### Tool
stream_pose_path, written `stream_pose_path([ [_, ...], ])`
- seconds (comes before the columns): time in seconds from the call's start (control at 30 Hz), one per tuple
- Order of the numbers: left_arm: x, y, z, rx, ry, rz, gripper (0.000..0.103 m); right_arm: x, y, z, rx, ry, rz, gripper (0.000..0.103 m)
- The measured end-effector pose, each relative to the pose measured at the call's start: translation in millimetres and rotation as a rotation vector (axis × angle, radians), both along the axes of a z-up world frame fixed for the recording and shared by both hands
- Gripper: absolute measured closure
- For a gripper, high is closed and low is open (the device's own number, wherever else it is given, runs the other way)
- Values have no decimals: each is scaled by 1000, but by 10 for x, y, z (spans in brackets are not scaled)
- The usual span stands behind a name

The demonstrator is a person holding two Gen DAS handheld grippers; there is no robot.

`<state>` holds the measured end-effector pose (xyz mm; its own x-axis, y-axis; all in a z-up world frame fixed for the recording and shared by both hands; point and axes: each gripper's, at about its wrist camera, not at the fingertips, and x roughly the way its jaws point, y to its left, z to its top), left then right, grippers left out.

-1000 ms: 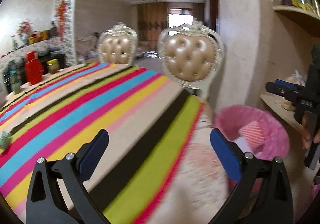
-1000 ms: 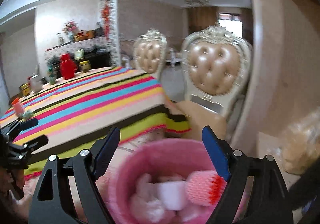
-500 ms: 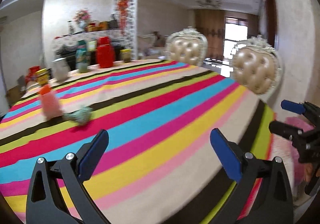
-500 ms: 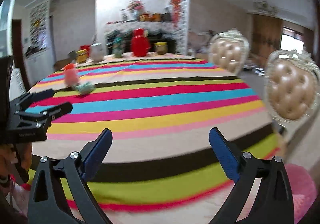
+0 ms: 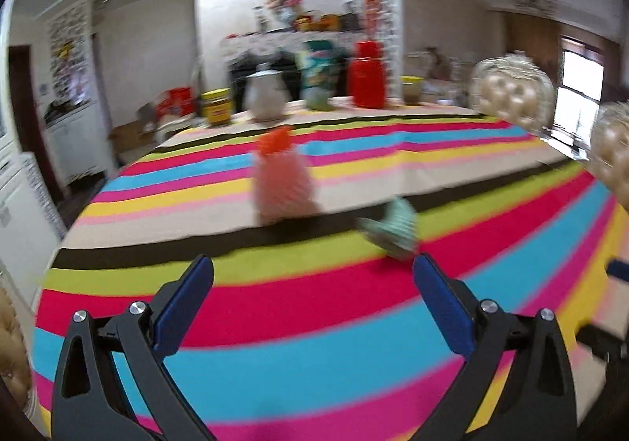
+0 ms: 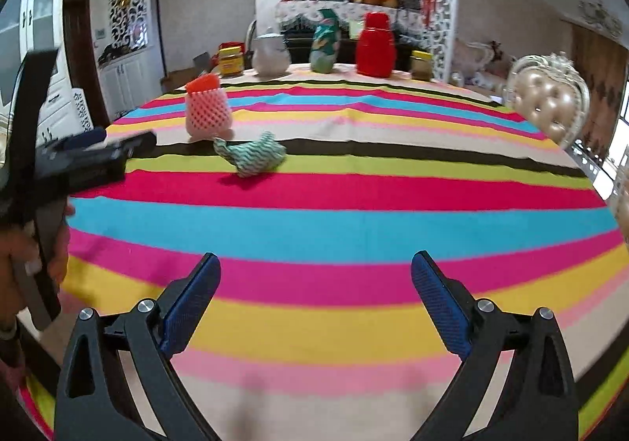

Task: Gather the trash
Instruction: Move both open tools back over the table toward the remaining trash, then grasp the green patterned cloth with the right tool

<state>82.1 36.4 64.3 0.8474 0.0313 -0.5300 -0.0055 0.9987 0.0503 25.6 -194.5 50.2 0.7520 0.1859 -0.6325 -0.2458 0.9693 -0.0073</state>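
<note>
Left tongs: the left tongs (image 5: 312,283) are hanging over the near part of the surface, spread wide and carrying nothing.
Right tongs: the right tongs (image 6: 314,279) are also hanging spread and empty above the near edge, well apart from the trash.
Trash, pink: a pink foam fruit net (image 6: 208,111) with an orange top is standing upright toward the far-left part of the surface (image 6: 354,220).
Trash, green: a crumpled green-and-white foam net (image 6: 251,154) is lying just beside the pink one, on its nearer right side, on the black and lime stripes.
Progress: both pieces are sitting untouched on the surface, so by my judgement at least two pick-ups and drops are remaining; no bin is showing in either view.
Next move: the left tongs are looking closer to the green net (image 5: 391,228), so a reach forward and a pinch there is seeming likely.
Surface: a striped tablecloth is covering it; along the far edge a yellow-lidded jar (image 6: 230,61), a white teapot (image 6: 271,55), a green patterned vase (image 6: 325,41), a red flask (image 6: 375,45) and a smaller jar (image 6: 422,66) are standing in a row.
Room: a tufted dining chair (image 6: 548,102) is standing at the right edge, and a sideboard with flowers (image 6: 342,6) is standing against the back wall.
</note>
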Motion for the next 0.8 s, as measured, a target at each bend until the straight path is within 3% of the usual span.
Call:
stream_pose_path([
  [0.23,474,406,-57,23,42,104,5,637,493,-115,22,91,60,11],
  [0.53,252,1007,-128,-106,-49,242,5,1230,1038,-210,17,112,74,11],
  [0.8,261,1025,-155,-130,-28,227,5,1706,1213,-360,44,189,11,20],
])
